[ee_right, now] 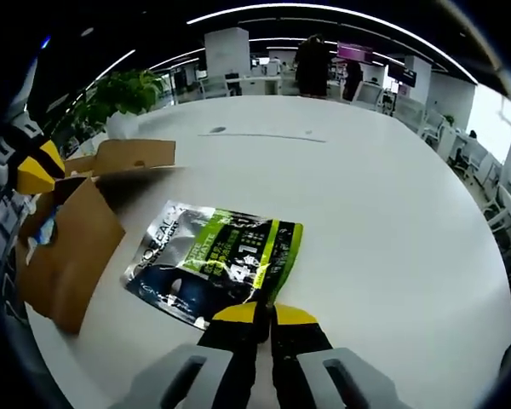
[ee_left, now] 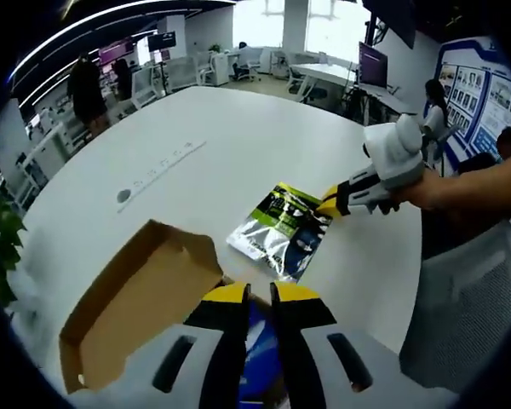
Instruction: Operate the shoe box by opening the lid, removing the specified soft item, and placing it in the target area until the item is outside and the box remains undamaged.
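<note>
A brown cardboard shoe box (ee_left: 140, 302) stands with its lid folded open, and something blue (ee_left: 257, 341) shows inside it. My left gripper (ee_left: 260, 294) sits at the box's near wall, jaws closed with cardboard between the tips. In the right gripper view the box (ee_right: 68, 247) is at the left, and the left gripper (ee_right: 32, 173) is at its rim. A soft silver, green and dark pouch (ee_right: 213, 260) lies flat on the white table outside the box. My right gripper (ee_right: 266, 313) is shut on its near edge. From the left gripper view, the right gripper (ee_left: 330, 203) pinches the pouch (ee_left: 281, 228) at a corner.
The round white table (ee_right: 383, 213) stretches wide beyond the pouch. A small grey disc (ee_left: 123, 196) and a pale strip (ee_left: 166, 164) lie on it farther off. A potted plant (ee_right: 123, 94) stands past the box. People, desks and chairs fill the room behind.
</note>
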`<state>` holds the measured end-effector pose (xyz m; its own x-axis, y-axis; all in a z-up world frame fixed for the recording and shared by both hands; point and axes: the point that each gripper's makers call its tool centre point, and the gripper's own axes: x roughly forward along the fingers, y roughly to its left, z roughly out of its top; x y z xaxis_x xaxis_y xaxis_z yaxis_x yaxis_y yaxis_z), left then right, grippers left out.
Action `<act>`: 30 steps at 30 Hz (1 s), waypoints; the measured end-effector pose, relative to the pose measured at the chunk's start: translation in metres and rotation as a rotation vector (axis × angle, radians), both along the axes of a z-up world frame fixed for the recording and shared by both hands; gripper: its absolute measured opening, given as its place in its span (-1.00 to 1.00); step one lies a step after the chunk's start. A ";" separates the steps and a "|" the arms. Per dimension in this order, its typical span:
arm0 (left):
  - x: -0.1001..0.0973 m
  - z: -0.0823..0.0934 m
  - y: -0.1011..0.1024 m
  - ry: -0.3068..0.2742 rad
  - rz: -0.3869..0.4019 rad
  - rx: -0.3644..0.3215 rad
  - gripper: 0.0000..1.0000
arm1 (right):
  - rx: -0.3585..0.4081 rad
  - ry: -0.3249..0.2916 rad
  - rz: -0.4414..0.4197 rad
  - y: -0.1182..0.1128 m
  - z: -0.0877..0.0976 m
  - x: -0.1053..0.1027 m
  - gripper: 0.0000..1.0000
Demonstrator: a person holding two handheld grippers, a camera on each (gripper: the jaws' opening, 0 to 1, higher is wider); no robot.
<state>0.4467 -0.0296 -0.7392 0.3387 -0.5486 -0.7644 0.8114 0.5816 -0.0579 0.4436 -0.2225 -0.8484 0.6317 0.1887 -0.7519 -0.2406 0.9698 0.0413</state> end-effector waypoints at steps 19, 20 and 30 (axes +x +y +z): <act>-0.006 0.007 0.078 -0.033 0.139 0.010 -0.71 | -0.018 -0.048 0.045 -0.003 0.023 -0.011 -0.84; -0.009 0.008 0.082 -0.036 0.147 0.011 -0.71 | -0.014 -0.051 0.051 -0.002 0.026 -0.013 -0.83; -0.023 0.009 0.121 -0.042 0.220 0.015 -0.66 | 0.029 -0.084 0.124 0.016 0.054 -0.027 -0.74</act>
<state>0.4236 0.0912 -0.7298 0.4806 -0.4467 -0.7547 0.6662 0.7455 -0.0171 0.4164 -0.2066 -0.7940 0.6624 0.2904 -0.6905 -0.3625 0.9309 0.0437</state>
